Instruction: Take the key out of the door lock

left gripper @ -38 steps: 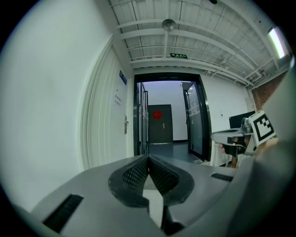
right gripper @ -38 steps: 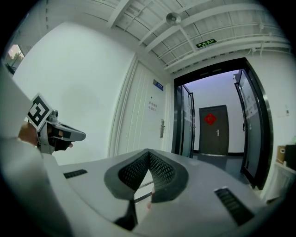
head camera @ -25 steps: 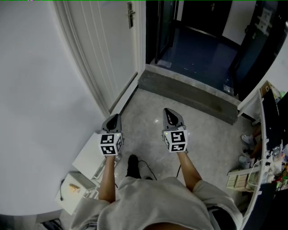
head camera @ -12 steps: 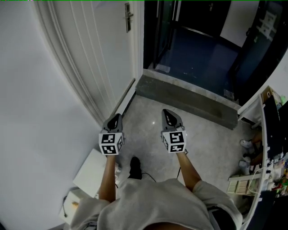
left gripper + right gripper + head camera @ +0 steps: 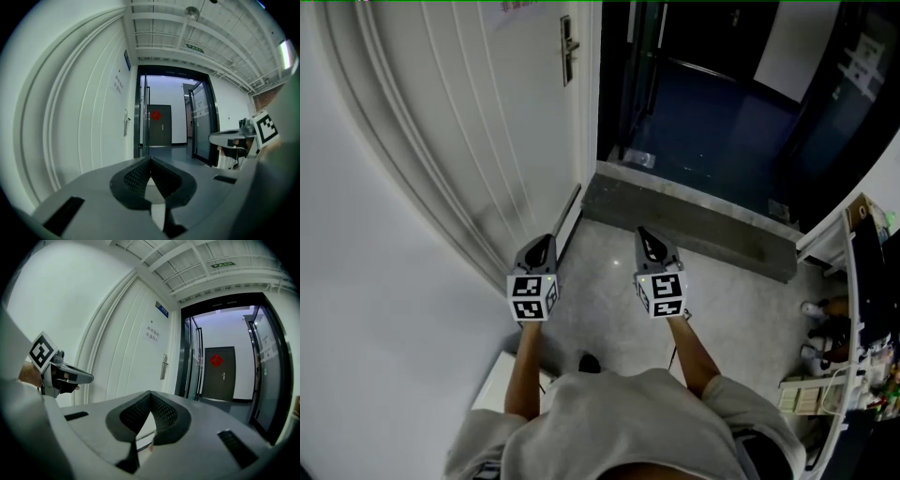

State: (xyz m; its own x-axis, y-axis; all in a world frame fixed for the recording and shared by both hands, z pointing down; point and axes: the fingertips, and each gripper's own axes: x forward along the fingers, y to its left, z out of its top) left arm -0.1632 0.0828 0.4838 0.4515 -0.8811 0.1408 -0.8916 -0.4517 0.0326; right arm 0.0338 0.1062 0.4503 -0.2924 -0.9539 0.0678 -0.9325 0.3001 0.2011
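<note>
A white door (image 5: 487,122) stands open on the left, with its metal lock and handle plate (image 5: 567,49) near the free edge. The plate also shows far ahead as the lock plate (image 5: 125,123) and the lock plate (image 5: 164,365). A key is too small to make out. My left gripper (image 5: 542,244) and right gripper (image 5: 646,233) hover side by side over the floor, well short of the lock. Both have their jaws shut with nothing between them, as the left gripper (image 5: 150,158) and right gripper (image 5: 150,392) show up close.
A dark stone threshold (image 5: 694,220) crosses the doorway into a dim corridor, where a dark door with a red ornament (image 5: 216,361) closes the far end. A cluttered shelf (image 5: 867,309) and shoes (image 5: 816,309) sit at the right. A white box (image 5: 492,394) lies by my left arm.
The view has advanced toward the door: the lock plate and threshold sit lower and closer, and the white boxes on the floor have slid down out of sight. Both grippers stay shut.
</note>
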